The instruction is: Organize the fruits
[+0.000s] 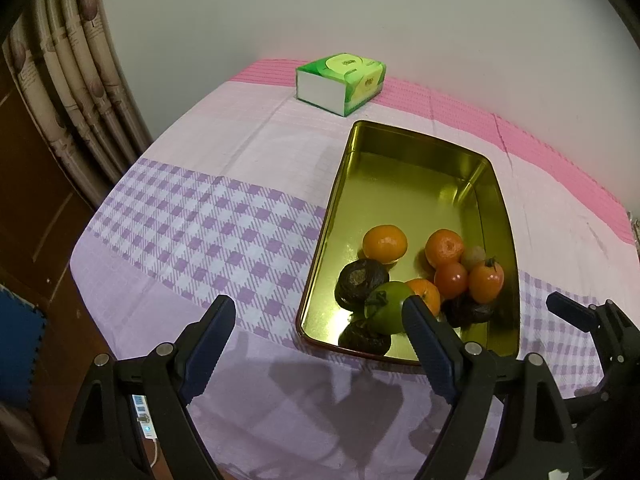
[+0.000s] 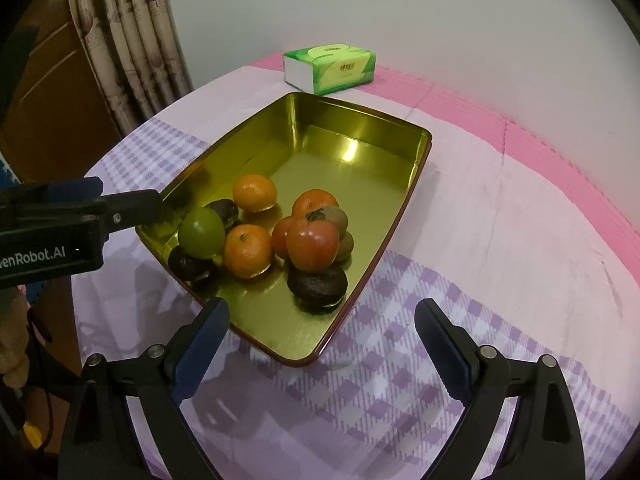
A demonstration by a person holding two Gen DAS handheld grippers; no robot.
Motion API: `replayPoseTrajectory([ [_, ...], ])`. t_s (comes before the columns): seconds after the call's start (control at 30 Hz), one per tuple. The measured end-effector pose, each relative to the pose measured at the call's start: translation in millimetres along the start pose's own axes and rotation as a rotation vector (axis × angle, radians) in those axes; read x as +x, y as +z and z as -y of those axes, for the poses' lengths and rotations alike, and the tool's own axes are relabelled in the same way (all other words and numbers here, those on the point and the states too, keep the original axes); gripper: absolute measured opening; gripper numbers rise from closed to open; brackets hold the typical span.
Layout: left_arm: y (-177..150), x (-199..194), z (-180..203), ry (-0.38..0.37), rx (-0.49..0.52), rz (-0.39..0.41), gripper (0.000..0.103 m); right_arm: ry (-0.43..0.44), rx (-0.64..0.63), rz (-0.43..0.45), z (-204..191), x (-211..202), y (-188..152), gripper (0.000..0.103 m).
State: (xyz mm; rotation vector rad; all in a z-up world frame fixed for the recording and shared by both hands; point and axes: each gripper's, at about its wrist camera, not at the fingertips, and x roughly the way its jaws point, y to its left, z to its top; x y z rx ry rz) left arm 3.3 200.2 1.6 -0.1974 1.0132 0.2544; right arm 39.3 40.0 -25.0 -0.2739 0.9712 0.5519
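Fruits (image 2: 256,250) fill tin (image 2: 360,136) — tissue pack (image 2: 330,67) behind.

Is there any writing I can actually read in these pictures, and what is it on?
"enRobot.AI": white letters on the black body of the left gripper, cut off at the picture's left edge.
Tissue pack: printing on its green wrapper, too small and blurred to read.
Nothing else carries readable text.

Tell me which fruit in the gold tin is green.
The green tomato-shaped fruit at the tin's near-left corner, resting atop a dark fruit. It alone is green; the others are orange, red, brownish or dark.
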Motion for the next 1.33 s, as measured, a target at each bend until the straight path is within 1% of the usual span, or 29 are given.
replayPoseTrajectory([
  [0.6, -1.6, 0.8, 0.5, 0.003, 0.0, -0.001, 0.083, 0.022, 0.015, -0.037, 1.6, 7.6, -1.2, 0.094],
  [1.33, -2.3, 1.9, 2.8, -0.006, 0.005, -0.002, 0.083, 0.043, 0.016, -0.033, 0.8, 3.4, -0.7, 0.094],
])
